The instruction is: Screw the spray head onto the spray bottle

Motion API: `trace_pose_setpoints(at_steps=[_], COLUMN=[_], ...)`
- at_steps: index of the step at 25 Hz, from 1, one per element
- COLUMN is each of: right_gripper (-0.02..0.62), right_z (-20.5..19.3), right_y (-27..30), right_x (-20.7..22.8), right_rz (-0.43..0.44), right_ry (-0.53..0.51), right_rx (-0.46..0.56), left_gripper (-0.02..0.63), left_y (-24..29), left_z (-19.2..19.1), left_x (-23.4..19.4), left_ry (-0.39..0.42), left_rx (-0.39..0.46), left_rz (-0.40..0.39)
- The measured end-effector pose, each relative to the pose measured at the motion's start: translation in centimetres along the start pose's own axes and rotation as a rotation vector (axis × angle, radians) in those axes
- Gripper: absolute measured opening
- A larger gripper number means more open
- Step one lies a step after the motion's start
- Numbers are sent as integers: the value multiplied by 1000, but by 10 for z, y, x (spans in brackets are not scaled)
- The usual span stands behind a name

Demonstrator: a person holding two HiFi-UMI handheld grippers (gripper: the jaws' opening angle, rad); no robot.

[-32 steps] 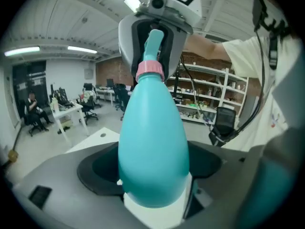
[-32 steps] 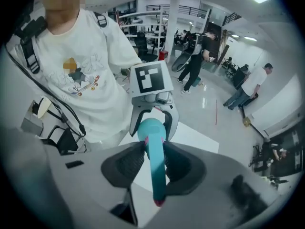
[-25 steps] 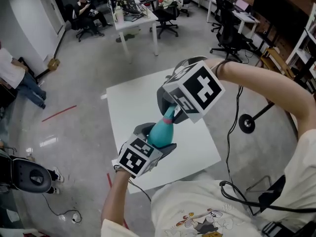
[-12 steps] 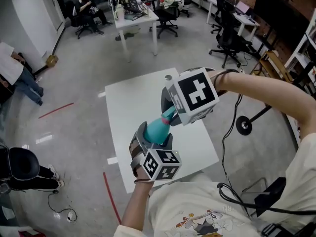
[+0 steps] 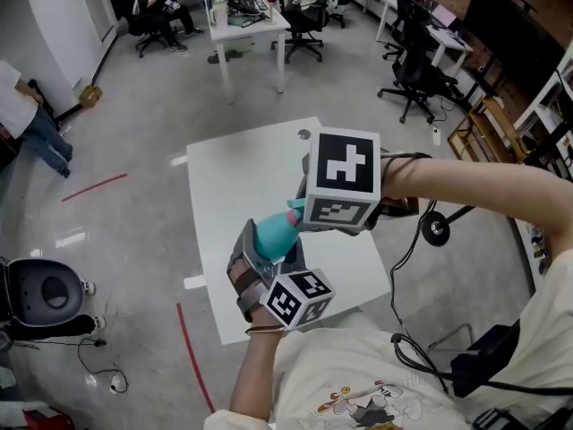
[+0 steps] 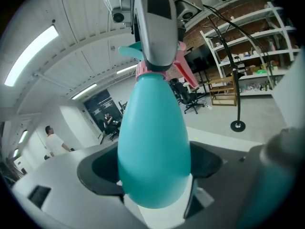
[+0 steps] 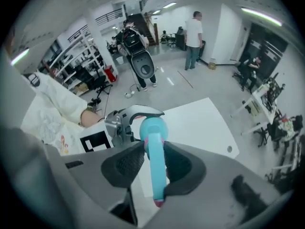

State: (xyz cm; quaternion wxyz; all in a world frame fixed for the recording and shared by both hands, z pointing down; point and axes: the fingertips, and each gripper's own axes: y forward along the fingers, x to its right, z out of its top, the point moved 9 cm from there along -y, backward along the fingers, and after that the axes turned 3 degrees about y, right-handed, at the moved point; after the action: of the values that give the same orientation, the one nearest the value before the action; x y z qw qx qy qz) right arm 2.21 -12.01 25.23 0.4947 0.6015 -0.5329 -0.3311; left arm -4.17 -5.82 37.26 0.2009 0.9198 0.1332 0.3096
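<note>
Above the white table [image 5: 228, 177] I hold a teal spray bottle [image 5: 272, 236] in the air. My left gripper [image 5: 267, 262] is shut on the bottle's fat body [image 6: 152, 142], which fills the space between its dark pads. The spray head [image 7: 155, 168], teal with a pink collar [image 6: 155, 71], sits on the bottle's neck. My right gripper [image 5: 303, 209] is shut on the spray head from above, its pads [image 7: 127, 165] pressing both sides. In the left gripper view the right gripper's grey body [image 6: 157, 23] covers most of the head. The left gripper [image 7: 121, 123] shows behind the bottle in the right gripper view.
The table has a small round hole [image 5: 304, 135] near its far edge. A black stand base [image 5: 436, 229] sits on the floor to the right. Desks and office chairs [image 5: 304, 21] stand behind, with seated and standing people [image 5: 27, 119]. Red tape [image 5: 192, 356] marks the floor.
The right gripper has rolled about the spray head, its marker cube now facing up squarely. The left gripper has swung round under the bottle, and both have drifted slightly left and down.
</note>
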Motion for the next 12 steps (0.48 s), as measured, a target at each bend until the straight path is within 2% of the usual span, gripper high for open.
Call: trace_pose_setpoints(at_steps=[8, 10, 12], right_gripper=[130, 130, 130], right_z=[-3, -1, 3], right_y=[3, 4, 5], right_x=[4, 4, 3], right_rz=[99, 114, 130], right_ry=[486, 541, 535], right_rx=[113, 125, 117], left_gripper=[414, 414, 414], left_y=[-3, -3, -4], left_z=[-8, -10, -11], left_x=[-6, -9, -10], left_ry=[41, 37, 7], left_rx=[5, 13, 30], left_rz=[129, 136, 126])
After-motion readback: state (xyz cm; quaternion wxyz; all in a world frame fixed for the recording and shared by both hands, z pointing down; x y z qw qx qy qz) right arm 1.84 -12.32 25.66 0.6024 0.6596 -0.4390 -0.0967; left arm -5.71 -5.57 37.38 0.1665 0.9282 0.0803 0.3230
